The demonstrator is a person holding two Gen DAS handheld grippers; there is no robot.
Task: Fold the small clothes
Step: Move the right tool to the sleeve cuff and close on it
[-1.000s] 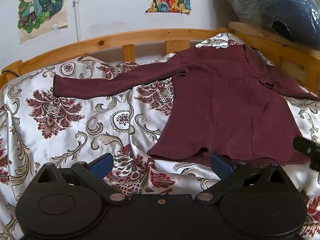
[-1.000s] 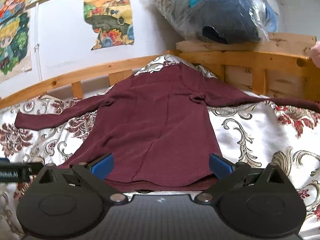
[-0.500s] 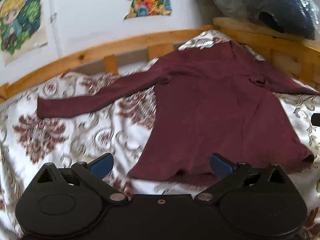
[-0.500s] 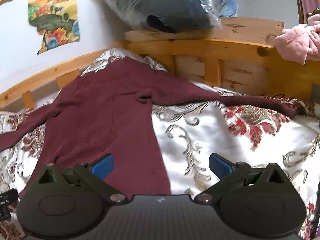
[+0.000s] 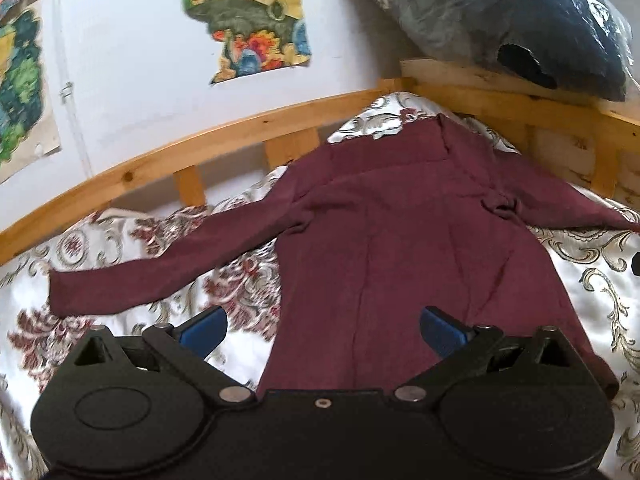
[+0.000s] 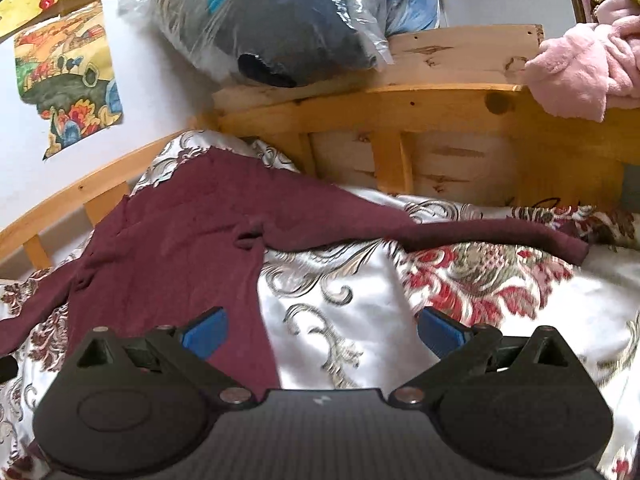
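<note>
Left wrist view
Garment: a maroon long-sleeved top (image 5: 408, 248) of soft matte knit, spread flat with both sleeves stretched out sideways and a small pucker at one armpit.
Surface: a glossy white satin bedspread (image 5: 120, 248) printed with red and grey damask scrolls, rumpled in places.
Room: a pale wooden bed rail (image 5: 224, 148) with short slats curves beyond the top; on the white wall hangs a colourful paper picture (image 5: 252, 24); a dark bundle in clear plastic (image 5: 520, 12) sits on the wooden ledge ahead to the right.
Left gripper (image 5: 322, 328): black frame, blue fingers spread wide, nothing between them.
Top relative to left gripper: the body lies straight ahead; its left edge runs down between the fingers, the right finger is over the cloth and the left finger over bare satin. One sleeve runs ahead to the left.

Right wrist view
Garment: the top (image 6: 180, 240), here with its other sleeve reaching far to the right, cuff lying on the satin.
Surface: the same bedspread (image 6: 360, 304).
Room: a knotty wooden headboard (image 6: 460, 120) ahead; a fluffy pink cloth (image 6: 580, 68) draped over it on the right.
Right gripper (image 6: 322, 330): blue fingers released, wide apart, holding nothing.
Top relative to right gripper: the body lies ahead to the left, its edge by the left finger; the right finger is over bare satin.
</note>
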